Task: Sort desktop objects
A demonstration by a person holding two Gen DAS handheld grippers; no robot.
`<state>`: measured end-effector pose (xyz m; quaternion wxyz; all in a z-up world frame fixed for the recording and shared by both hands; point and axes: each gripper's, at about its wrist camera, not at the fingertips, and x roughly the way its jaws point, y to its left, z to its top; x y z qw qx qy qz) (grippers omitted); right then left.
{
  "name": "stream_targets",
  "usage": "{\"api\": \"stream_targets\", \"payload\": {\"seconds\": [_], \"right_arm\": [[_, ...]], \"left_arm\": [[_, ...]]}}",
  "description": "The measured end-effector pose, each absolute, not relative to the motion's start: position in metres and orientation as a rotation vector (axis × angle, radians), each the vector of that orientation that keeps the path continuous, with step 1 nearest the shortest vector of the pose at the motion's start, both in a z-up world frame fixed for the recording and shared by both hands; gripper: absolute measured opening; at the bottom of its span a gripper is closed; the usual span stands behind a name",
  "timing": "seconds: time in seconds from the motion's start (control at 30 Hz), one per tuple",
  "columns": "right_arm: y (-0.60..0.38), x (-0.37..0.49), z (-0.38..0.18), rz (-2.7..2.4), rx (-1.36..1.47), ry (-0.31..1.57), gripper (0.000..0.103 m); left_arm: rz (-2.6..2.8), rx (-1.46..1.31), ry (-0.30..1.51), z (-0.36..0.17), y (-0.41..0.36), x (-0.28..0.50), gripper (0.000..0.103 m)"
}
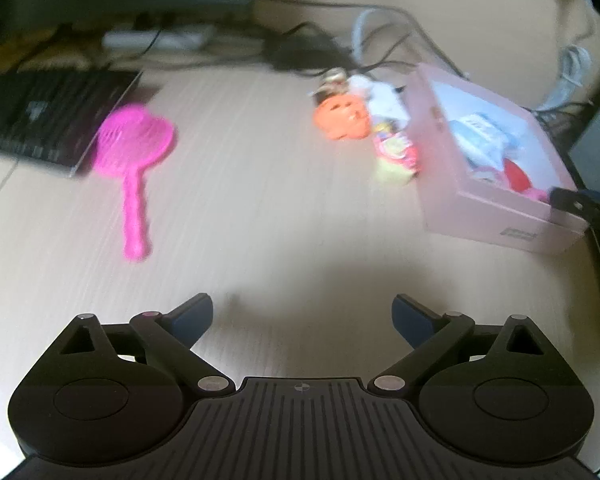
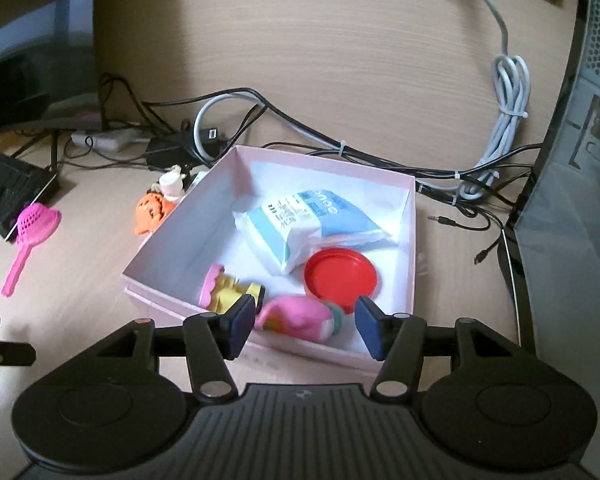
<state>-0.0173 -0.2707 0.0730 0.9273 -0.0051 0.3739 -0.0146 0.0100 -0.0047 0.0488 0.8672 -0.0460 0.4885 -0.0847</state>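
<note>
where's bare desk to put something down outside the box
Bare desk lies between the pink strainer and the box, and in front of both. Crowded: toys by the box's left wall, cables behind.

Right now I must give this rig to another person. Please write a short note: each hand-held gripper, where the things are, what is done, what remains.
Left hand-held gripper: open, empty, above bare desk.
Right hand-held gripper: open over the pink box's near edge; the pink toy lies between its pads, seemingly not pressed.
Done: blue-white packet, red lid, yellow-pink toy and pink toy are in the box.
Left: pink strainer, orange pumpkin toy and the small items beside it, still on the desk.
</note>
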Motion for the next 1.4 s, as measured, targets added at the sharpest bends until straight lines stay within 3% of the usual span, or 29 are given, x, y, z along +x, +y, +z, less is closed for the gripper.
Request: {"api": "stream_targets", "payload": {"seconds": [0.27, 0.37, 0.47, 0.5, 0.53, 0.57, 0.67, 0.83, 0.93, 1.03, 1.1, 1.4], "right_arm": [[-0.263, -0.028, 0.081, -0.017, -0.020, 0.760, 0.061], [-0.255, -0.017, 0.086, 0.014, -0.006, 0.767, 0.055], [-0.234, 0.004, 0.098, 0.089, 0.002, 0.758, 0.055], [-0.226, 0.012, 0.101, 0.115, -0.005, 0.755, 0.057], [-0.216, 0.023, 0.103, 0.143, -0.015, 0.762, 0.070], [-0.205, 0.037, 0.105, 0.161, -0.022, 0.772, 0.075], [-0.168, 0.083, 0.102, 0.191, -0.044, 0.788, 0.074], [-0.131, 0.159, 0.076, 0.102, -0.105, 0.832, 0.068], [-0.123, 0.190, 0.057, 0.054, -0.125, 0.890, 0.049], [-0.125, 0.200, 0.046, 0.037, -0.103, 0.916, 0.042], [-0.122, 0.201, 0.039, 0.050, -0.098, 0.948, 0.025], [-0.095, 0.112, 0.041, 0.348, 0.066, 1.072, 0.026]], "left_arm": [[-0.176, -0.095, 1.016, 0.045, -0.009, -0.001, 0.100], [-0.171, -0.104, 1.013, 0.045, -0.001, -0.007, 0.100], [-0.162, -0.073, 0.987, 0.047, 0.007, -0.015, 0.100], [-0.163, -0.067, 0.974, 0.049, 0.012, -0.017, 0.100], [-0.164, -0.071, 0.966, 0.051, 0.016, -0.018, 0.100], [-0.164, -0.081, 0.960, 0.052, 0.022, -0.019, 0.100], [-0.160, -0.118, 0.947, 0.054, 0.039, -0.021, 0.100], [-0.212, -0.107, 0.901, 0.055, 0.054, -0.029, 0.101], [-0.242, -0.118, 0.897, 0.052, 0.062, -0.032, 0.101], [-0.250, -0.132, 0.907, 0.047, 0.070, -0.031, 0.101], [-0.256, -0.140, 0.914, 0.043, 0.075, -0.028, 0.101], [-0.334, -0.128, 0.925, 0.032, 0.063, -0.017, 0.101]]}}
